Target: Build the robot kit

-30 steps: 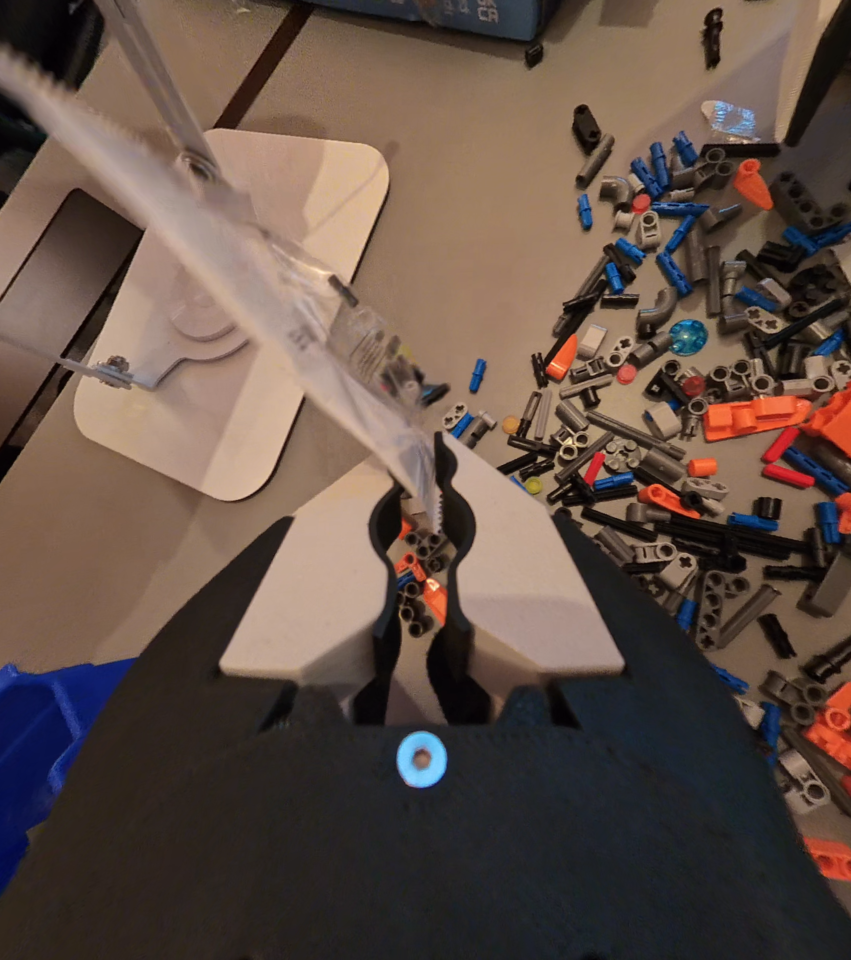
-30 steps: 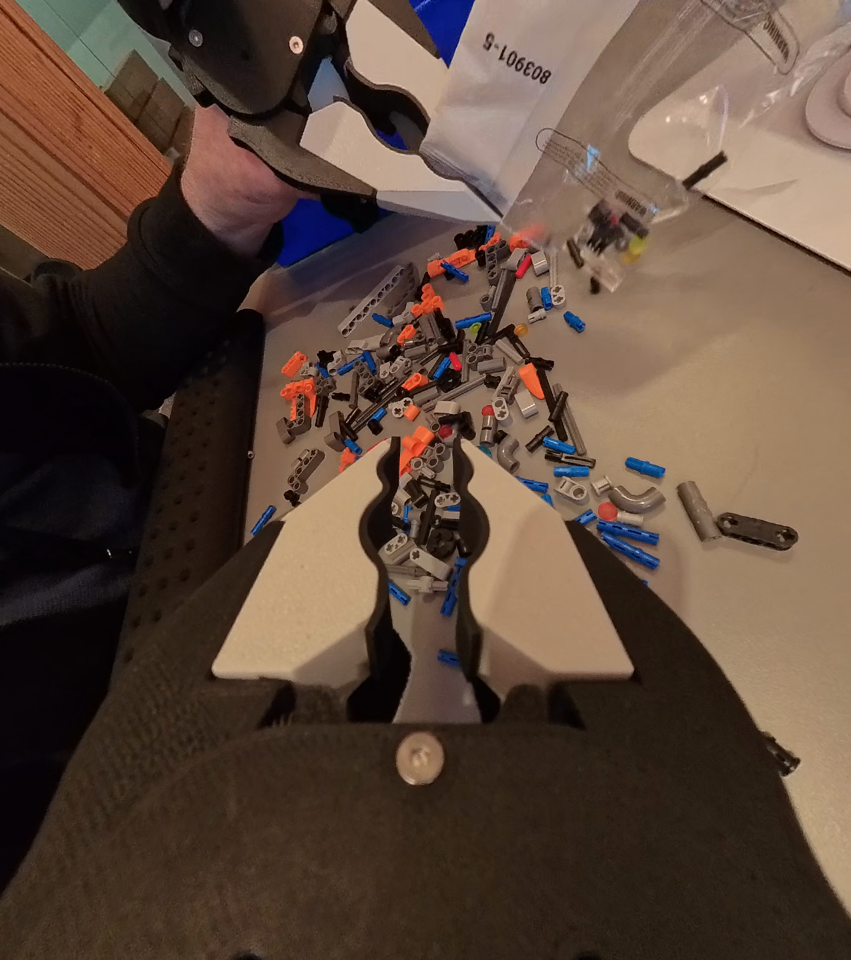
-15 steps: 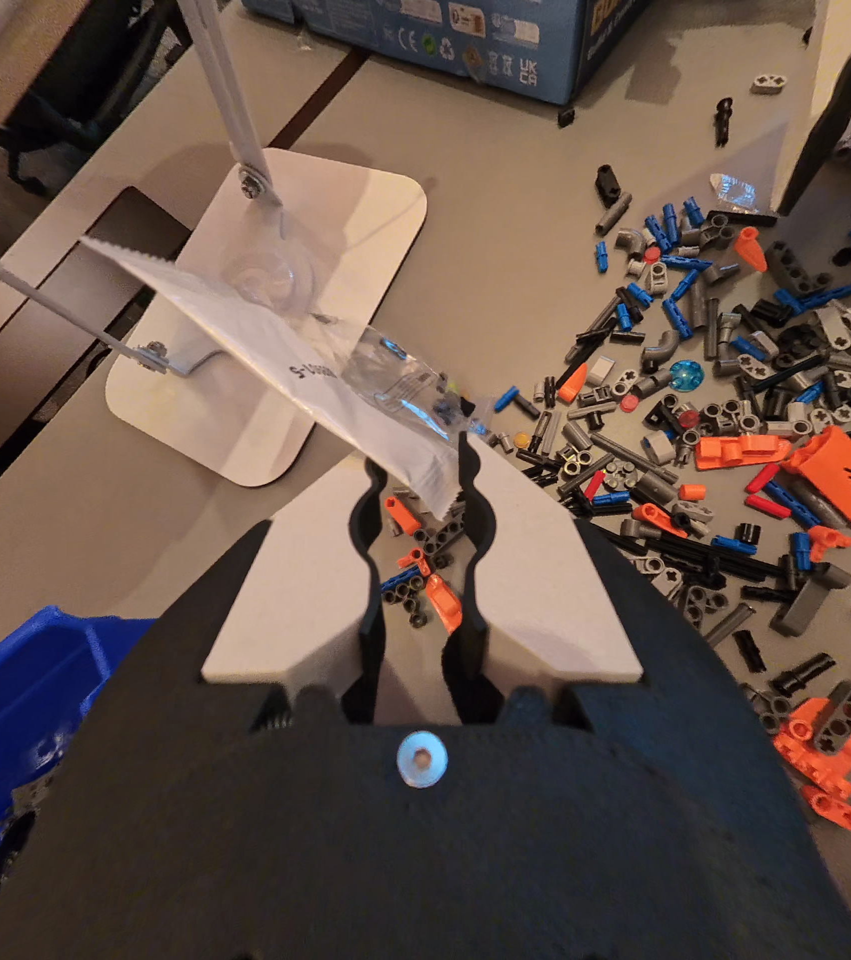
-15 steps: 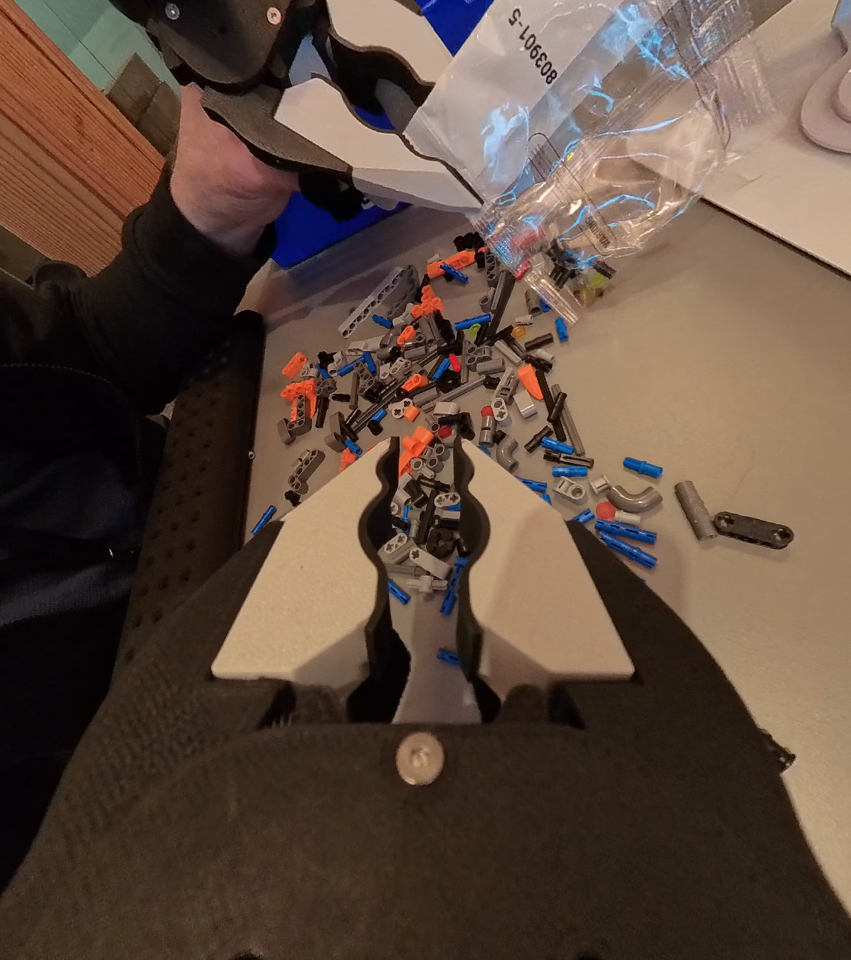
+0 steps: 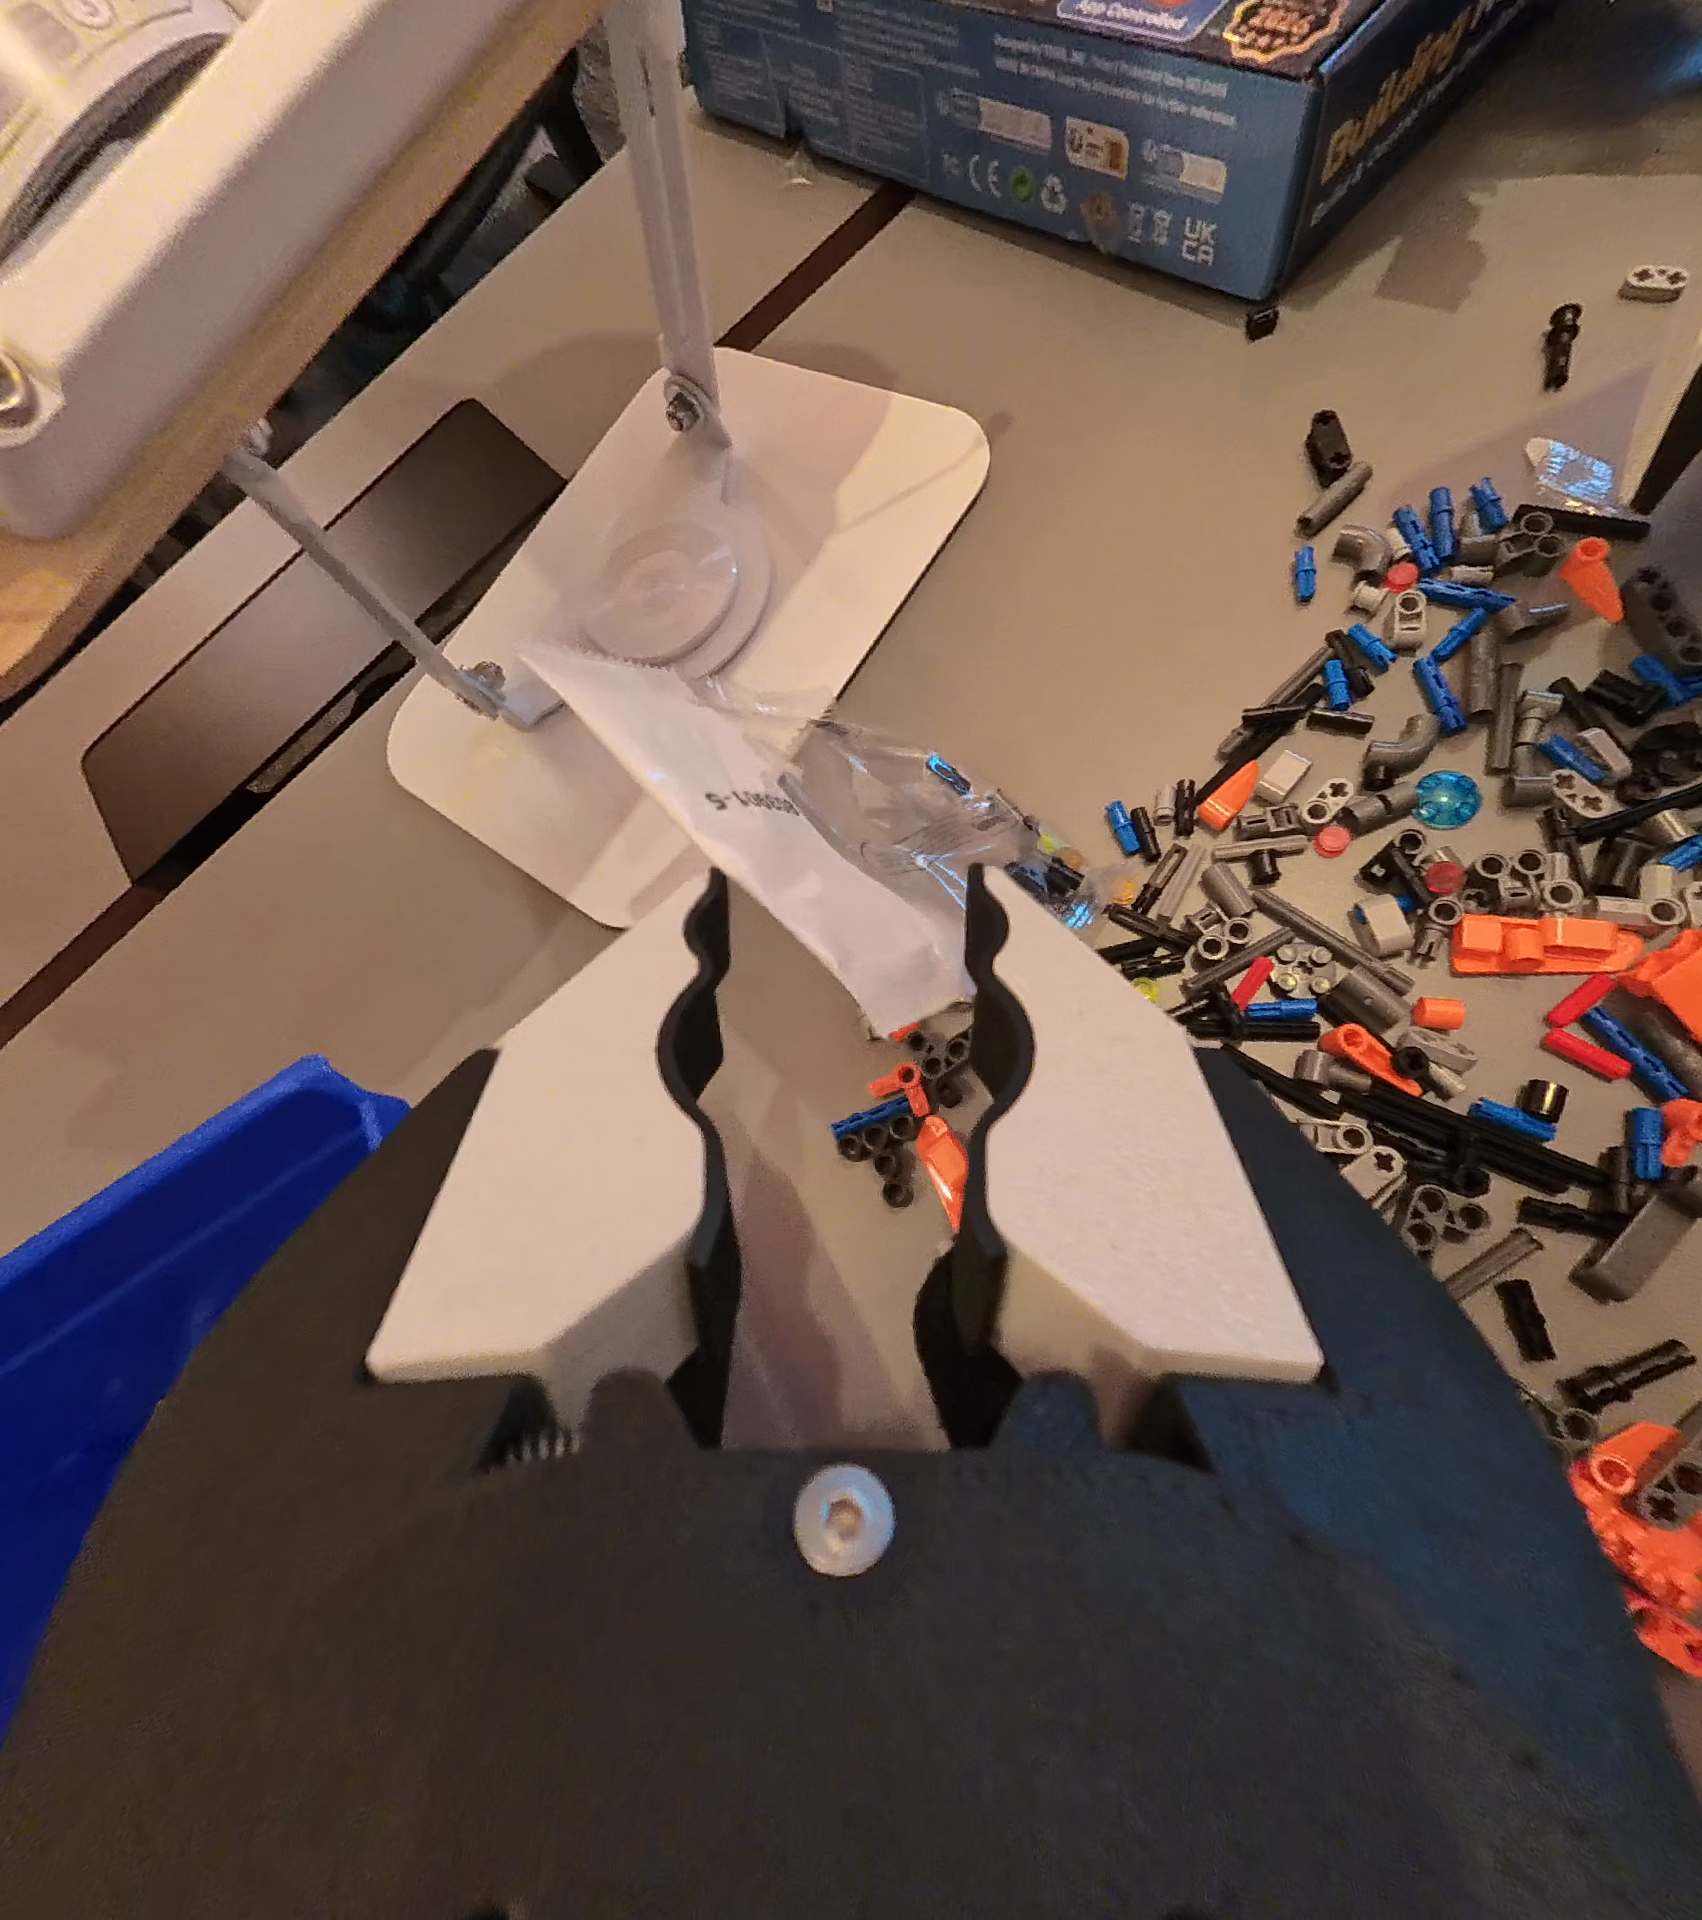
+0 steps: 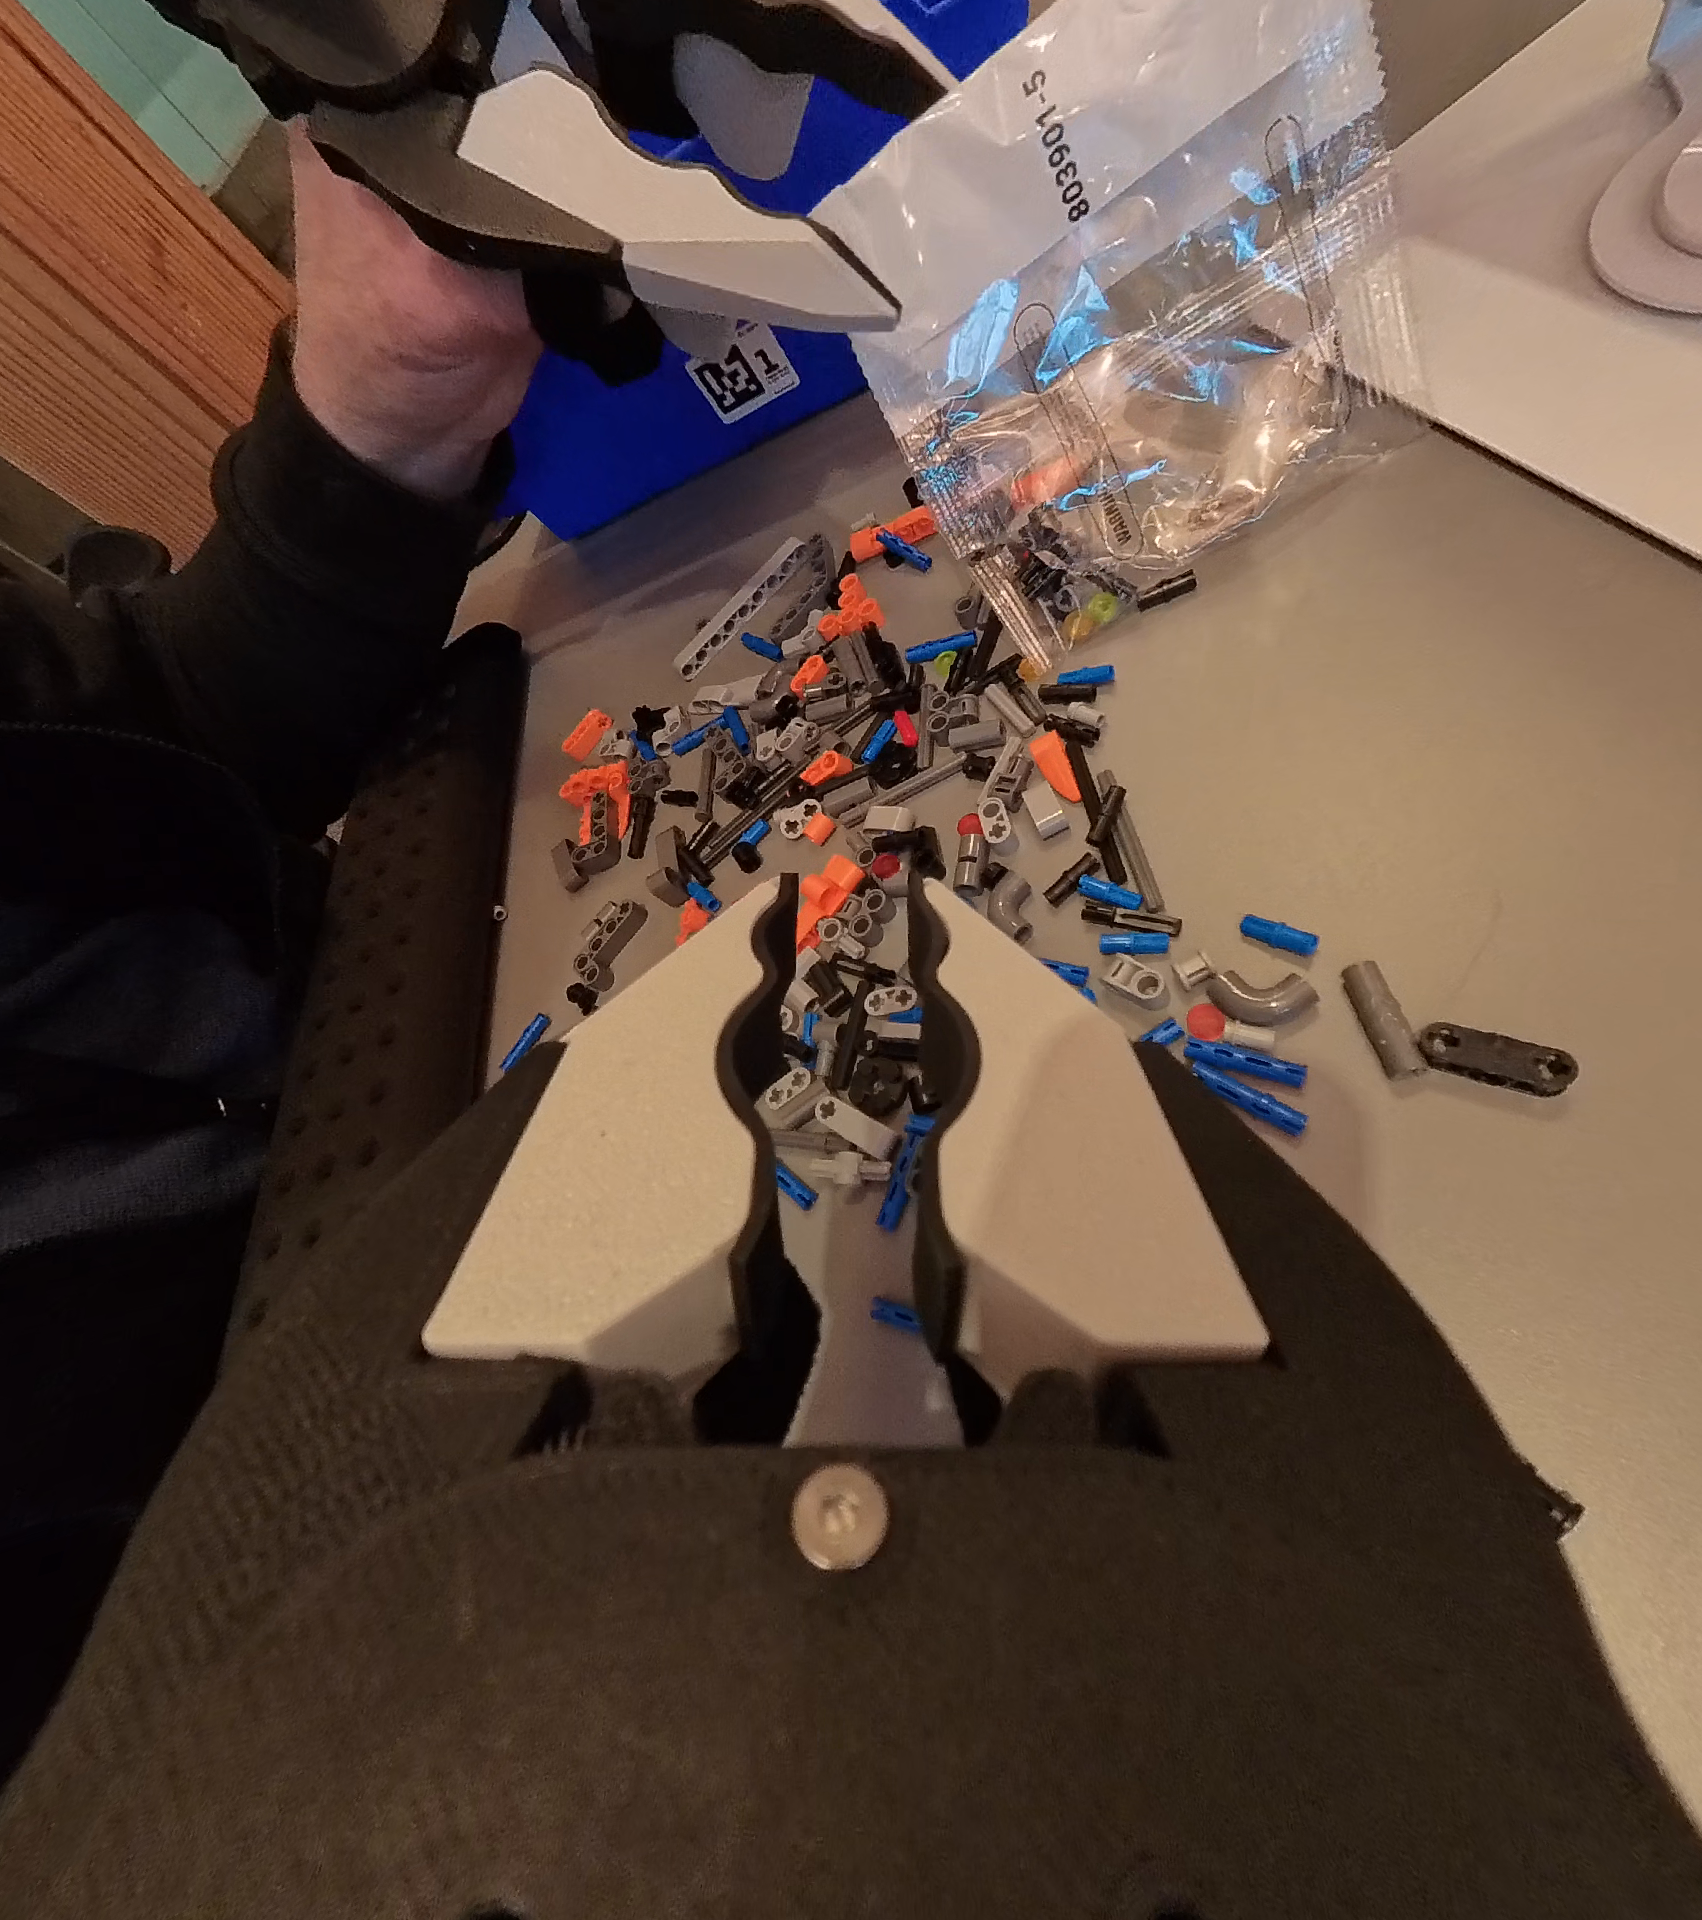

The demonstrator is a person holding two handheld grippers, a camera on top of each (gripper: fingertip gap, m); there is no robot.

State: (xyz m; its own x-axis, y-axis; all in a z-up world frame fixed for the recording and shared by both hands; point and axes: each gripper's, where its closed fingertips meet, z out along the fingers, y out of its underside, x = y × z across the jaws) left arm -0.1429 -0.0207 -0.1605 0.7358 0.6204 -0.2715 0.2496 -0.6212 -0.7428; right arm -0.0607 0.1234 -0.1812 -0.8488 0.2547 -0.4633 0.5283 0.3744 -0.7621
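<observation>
Released since a second ago, one plastic bag (image 5: 826, 862) has slipped from the left gripper (image 5: 842, 894), whose fingers now stand spread and empty, and it lies near the table's (image 5: 1086, 436) far edge, touching one white stand base (image 5: 826, 499). Right gripper (image 6: 852, 883), fingers parted and empty, hovers over one scatter of small building pieces (image 6: 888, 748); one blue bin (image 6: 618, 436) sits at the left edge.

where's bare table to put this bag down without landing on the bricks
Bare grey table lies beyond the brick pile, bordered by the white stand base. More bare table runs between that base and the blue box. The plastic bag hangs beside the open left gripper.
</observation>
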